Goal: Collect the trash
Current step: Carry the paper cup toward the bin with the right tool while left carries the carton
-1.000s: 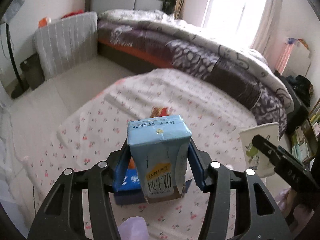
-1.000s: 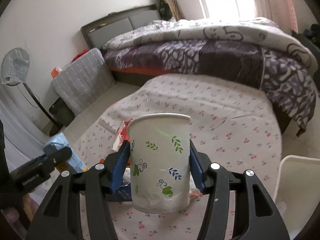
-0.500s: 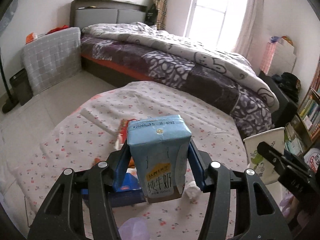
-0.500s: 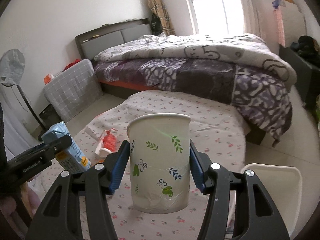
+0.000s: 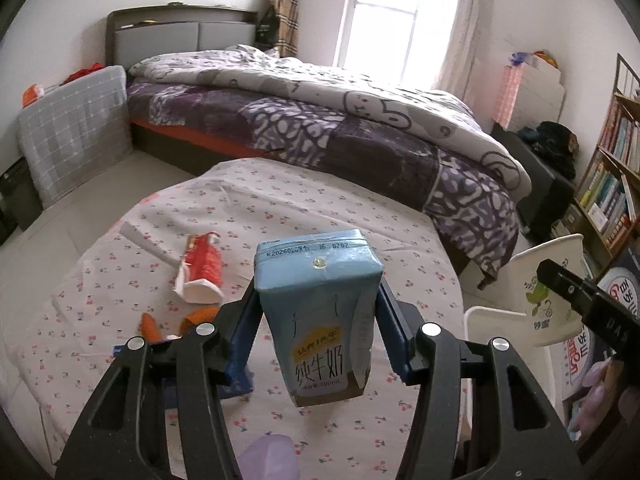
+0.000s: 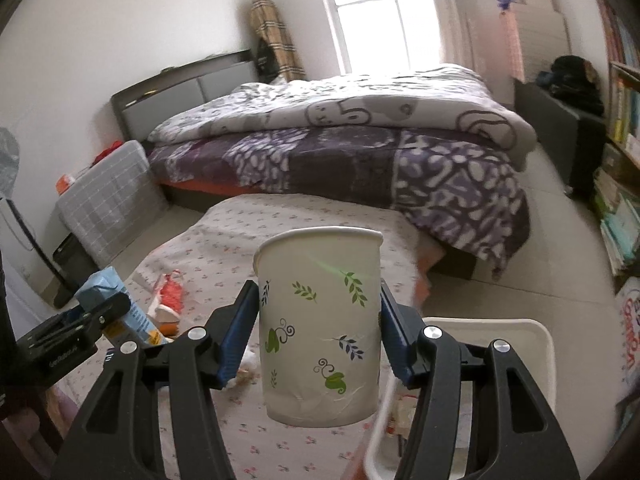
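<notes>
Carrying step: the left tool (image 5: 318, 322) grips a milk carton (image 5: 320, 320), the right tool (image 6: 318, 328) a paper cup (image 6: 318, 324). Next, each likely needs releasing above the white bin (image 6: 516, 344) at lower right.

Home bedroom, made bed (image 5: 360, 120), bookshelf (image 5: 612, 184), curtained window (image 5: 392, 20)

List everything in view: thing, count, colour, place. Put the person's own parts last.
milk carton: 1, light blue, held upright in the left gripper
paper cup: 1, white with leaf print, held upright in the right gripper
bin: 1, white, beside the table at right
red wrapper: 1, red and white, lying on the table
table: 1, floral cloth, in front
bed: 1, purple and white quilt, behind the table
bookshelf: 1, wooden, far right
window: 1, bright, back wall
left gripper: 1, black with blue pads, jaws on the carton
right gripper: 1, black with blue pads, jaws on the cup
</notes>
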Motion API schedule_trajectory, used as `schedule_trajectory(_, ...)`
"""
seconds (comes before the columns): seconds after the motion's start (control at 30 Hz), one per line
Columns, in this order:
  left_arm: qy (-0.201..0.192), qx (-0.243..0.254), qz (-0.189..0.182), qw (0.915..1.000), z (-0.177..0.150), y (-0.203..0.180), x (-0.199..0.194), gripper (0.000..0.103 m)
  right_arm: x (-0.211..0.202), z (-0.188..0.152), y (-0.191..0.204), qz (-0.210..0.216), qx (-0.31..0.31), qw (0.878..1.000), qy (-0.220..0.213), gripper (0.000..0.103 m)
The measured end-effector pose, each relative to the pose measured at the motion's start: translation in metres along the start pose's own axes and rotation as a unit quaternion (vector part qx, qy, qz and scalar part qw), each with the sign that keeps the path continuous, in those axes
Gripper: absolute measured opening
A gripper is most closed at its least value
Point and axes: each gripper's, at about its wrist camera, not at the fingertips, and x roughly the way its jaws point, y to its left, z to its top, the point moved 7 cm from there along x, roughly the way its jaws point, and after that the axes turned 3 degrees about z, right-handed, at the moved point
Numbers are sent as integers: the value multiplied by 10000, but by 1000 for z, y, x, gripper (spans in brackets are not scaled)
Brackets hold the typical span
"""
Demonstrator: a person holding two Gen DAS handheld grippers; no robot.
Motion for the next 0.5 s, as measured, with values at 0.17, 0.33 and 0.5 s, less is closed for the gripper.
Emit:
schedule_trajectory(0.17, 71, 133, -154, 9998, -6, -21, 4, 52, -8, -4, -29, -257, 197, 9994, 71, 58)
schedule_trajectory(0.33, 134, 307, -383, 9987, -13, -49, 6, 52, -15, -11, -55, -486, 376, 9980, 170, 60)
schedule_trajectory(0.5, 162, 521, -636, 9965, -20, -84, 6, 52, -24, -14, -77, -669, 531, 9962, 156, 65)
